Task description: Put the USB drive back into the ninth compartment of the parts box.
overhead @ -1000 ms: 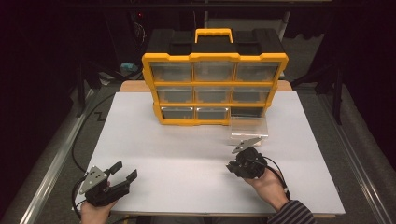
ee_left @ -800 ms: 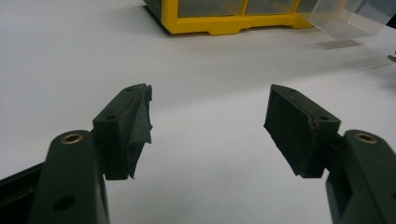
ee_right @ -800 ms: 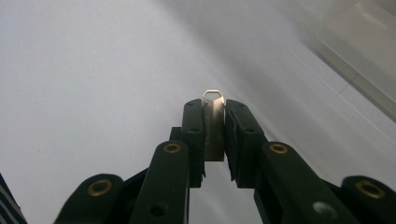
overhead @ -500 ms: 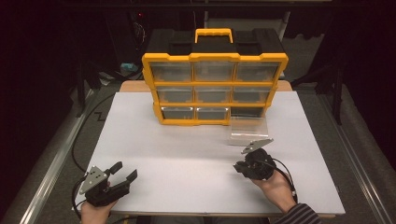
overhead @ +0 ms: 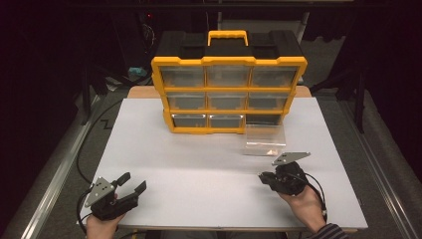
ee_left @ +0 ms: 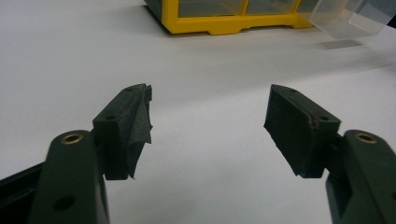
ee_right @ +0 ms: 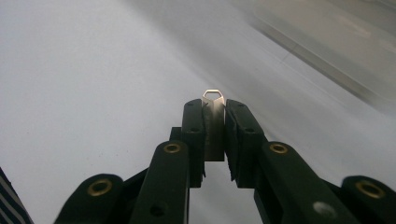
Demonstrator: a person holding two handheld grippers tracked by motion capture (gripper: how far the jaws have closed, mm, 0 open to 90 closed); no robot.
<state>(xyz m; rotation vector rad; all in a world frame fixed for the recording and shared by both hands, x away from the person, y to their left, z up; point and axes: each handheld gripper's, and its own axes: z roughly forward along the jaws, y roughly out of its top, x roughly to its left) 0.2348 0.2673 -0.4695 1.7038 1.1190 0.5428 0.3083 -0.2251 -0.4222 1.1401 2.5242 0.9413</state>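
White surface [overhead: 199, 169] carries a yellow drawer organizer [overhead: 229, 89]. Right gripper [ee_right: 215, 109] jaws clench a small metal tag [ee_right: 214, 95]; left gripper [ee_left: 210, 116] jaws stand released, wide apart.

Yellow-and-black drawer cabinet [overhead: 229, 84] standing upright at far middle of white desk [overhead: 164, 159], yellow carry handle [overhead: 227, 36] on top. Three rows of three clear-fronted compartments; bottom-right slot dark and open. Clear plastic drawer [overhead: 264, 140] resting on desk just in front of that slot, near cabinet's right corner, small pale item inside, too small to tell. Dark floor and metal rails flanking desk on both sides.
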